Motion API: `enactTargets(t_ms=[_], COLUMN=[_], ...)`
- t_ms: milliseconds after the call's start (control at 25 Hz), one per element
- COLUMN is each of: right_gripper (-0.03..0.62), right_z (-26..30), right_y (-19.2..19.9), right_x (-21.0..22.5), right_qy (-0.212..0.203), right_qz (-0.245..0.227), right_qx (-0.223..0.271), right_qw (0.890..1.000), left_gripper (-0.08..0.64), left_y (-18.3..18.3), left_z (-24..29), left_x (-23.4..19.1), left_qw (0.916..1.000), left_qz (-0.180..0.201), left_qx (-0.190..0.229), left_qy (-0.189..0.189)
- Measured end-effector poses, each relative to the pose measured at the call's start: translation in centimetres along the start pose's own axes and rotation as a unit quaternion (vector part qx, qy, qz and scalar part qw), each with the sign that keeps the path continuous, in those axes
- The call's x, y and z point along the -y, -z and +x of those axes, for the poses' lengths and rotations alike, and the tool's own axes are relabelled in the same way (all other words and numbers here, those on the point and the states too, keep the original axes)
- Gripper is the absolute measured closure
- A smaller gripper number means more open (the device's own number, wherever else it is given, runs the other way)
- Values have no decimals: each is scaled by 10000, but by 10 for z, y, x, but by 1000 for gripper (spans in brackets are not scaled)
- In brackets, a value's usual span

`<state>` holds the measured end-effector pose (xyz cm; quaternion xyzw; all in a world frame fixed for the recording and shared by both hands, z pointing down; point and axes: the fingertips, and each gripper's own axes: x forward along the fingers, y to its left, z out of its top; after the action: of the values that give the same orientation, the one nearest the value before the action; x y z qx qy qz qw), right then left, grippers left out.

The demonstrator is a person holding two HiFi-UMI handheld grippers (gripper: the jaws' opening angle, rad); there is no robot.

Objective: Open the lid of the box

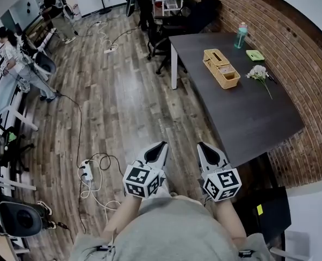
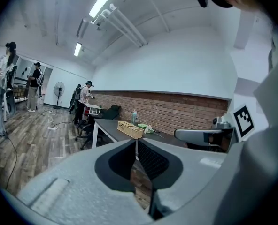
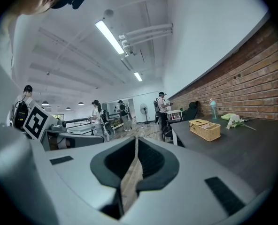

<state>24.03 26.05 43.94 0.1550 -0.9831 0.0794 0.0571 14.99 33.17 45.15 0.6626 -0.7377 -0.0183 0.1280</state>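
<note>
1. Nearest are the two hand-held grippers, raised side by side over the person's lap. The left hand-held gripper (image 1: 156, 152) has its jaws closed with nothing between them. The right hand-held gripper (image 1: 206, 151) also has its jaws all but together and empty.
2. Just beyond the right one's tips is the near corner of the dark bench (image 1: 242, 113). Below and to the left of the left one, a power strip (image 1: 86, 170) and loose cables (image 1: 98, 197) lie on the wooden floor.
3. The woven box (image 1: 221, 68) is far ahead and to the right of both, well out of reach on the bench, with its lid down as far as I can tell.
4. Beyond the box on its right lie flowers (image 1: 259, 73) and a green dish (image 1: 254, 55). A bottle (image 1: 240, 35) stands further back.
5. Judged risks:
   - The approach is not done, and a foot could catch the cables.
   - Closed jaws would only push the lid, so they need to open first.
   - The box looks light. If one gripper lifts without the other steadying it, the whole box may rise or slide toward the flowers.
</note>
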Motion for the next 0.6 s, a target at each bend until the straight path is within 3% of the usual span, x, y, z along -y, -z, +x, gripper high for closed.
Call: enactTargets(t_ms=[600], right_gripper=[489], right_z=[87], right_y=[-15], right_x=[52], right_qy=[191], right_qz=[97], right_qx=[-39], right_qw=[9998], left_gripper=[468], left_y=[-21], left_z=[86], left_x=[-56], left_qw=[9995], left_qz=[57], left_qx=[-68], left_qy=[304])
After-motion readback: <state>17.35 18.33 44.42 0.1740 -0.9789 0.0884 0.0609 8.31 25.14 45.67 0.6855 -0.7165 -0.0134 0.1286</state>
